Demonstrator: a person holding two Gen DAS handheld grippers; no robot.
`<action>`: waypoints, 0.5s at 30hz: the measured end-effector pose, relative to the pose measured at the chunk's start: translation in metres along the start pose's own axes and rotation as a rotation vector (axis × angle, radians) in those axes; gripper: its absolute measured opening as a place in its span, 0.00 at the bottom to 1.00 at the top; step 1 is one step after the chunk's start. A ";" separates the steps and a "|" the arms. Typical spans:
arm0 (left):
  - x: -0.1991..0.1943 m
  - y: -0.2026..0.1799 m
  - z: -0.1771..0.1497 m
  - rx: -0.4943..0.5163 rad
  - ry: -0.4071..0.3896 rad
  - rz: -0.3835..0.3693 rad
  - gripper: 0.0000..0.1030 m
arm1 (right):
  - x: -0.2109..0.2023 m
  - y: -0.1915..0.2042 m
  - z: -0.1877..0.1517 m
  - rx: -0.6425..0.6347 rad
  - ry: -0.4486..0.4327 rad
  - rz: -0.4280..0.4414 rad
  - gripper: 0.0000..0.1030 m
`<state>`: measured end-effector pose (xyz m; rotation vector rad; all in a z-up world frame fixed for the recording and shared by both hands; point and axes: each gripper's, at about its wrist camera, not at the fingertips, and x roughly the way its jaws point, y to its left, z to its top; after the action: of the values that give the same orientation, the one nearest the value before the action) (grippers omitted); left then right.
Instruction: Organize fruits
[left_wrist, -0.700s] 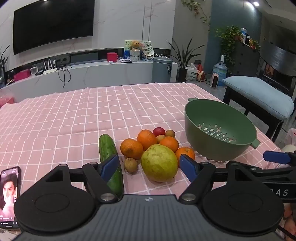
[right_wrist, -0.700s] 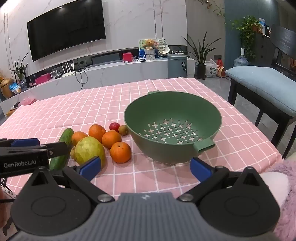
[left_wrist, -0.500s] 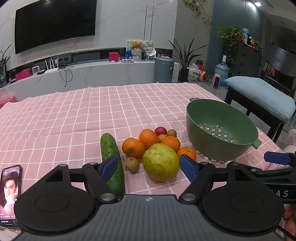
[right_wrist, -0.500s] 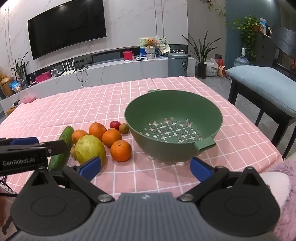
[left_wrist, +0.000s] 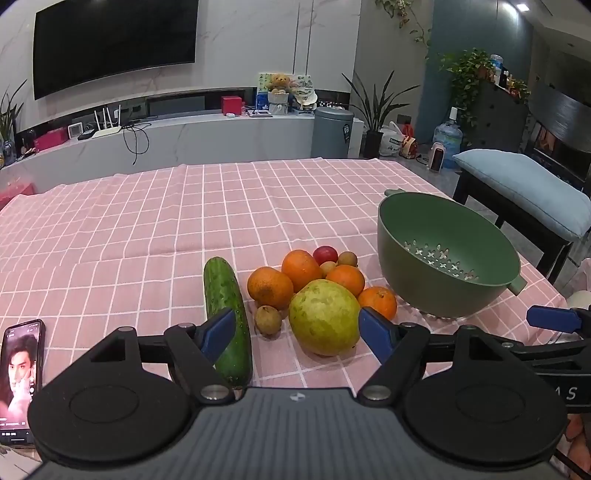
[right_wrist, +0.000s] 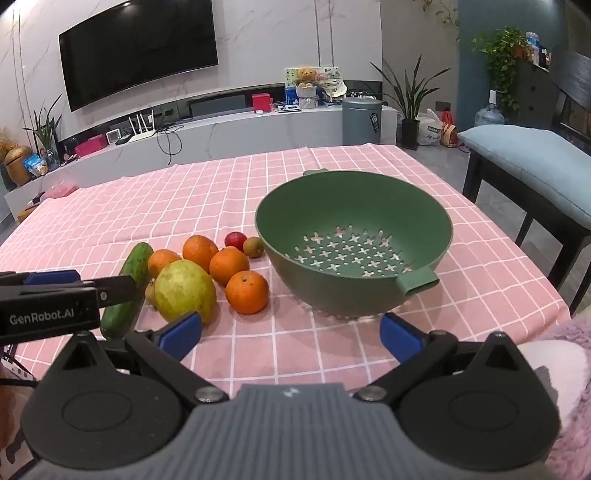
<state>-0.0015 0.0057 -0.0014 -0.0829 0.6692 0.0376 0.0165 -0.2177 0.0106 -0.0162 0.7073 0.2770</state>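
A pile of fruit lies on the pink checked tablecloth (left_wrist: 147, 229): a large yellow-green pear-like fruit (left_wrist: 324, 316), several oranges (left_wrist: 270, 287), a small red fruit (left_wrist: 325, 254), small brown fruits (left_wrist: 268, 319) and a cucumber (left_wrist: 227, 314). To its right stands an empty green colander bowl (right_wrist: 424, 229). My left gripper (left_wrist: 297, 332) hovers open just short of the pile, nothing between its fingers. My right gripper (right_wrist: 291, 334) is open in front of the colander bowl, near the table's front edge. The left gripper's body (right_wrist: 48, 299) shows at the left of the right wrist view.
A phone (left_wrist: 18, 373) with a lit screen lies at the near left of the table. A dark bench with a blue cushion (right_wrist: 528, 162) stands right of the table. A long white TV counter (left_wrist: 184, 136) runs behind the table. A fuzzy pink sleeve (right_wrist: 569, 369) shows at right.
Both views have shifted slightly: the fruit pile and bowl sit a little farther up and right in the left view. Both grippers stay open.
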 end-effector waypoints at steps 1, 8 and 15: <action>0.001 0.000 0.000 0.000 0.001 0.000 0.86 | 0.000 0.000 0.000 -0.001 0.002 0.000 0.96; 0.003 0.000 -0.001 -0.001 0.003 0.000 0.86 | 0.002 0.001 0.001 -0.010 0.011 0.001 0.96; 0.003 0.000 -0.001 -0.001 0.002 0.000 0.86 | 0.003 0.002 0.001 -0.019 0.015 0.001 0.96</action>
<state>-0.0001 0.0059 -0.0042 -0.0844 0.6715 0.0377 0.0185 -0.2151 0.0099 -0.0356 0.7194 0.2851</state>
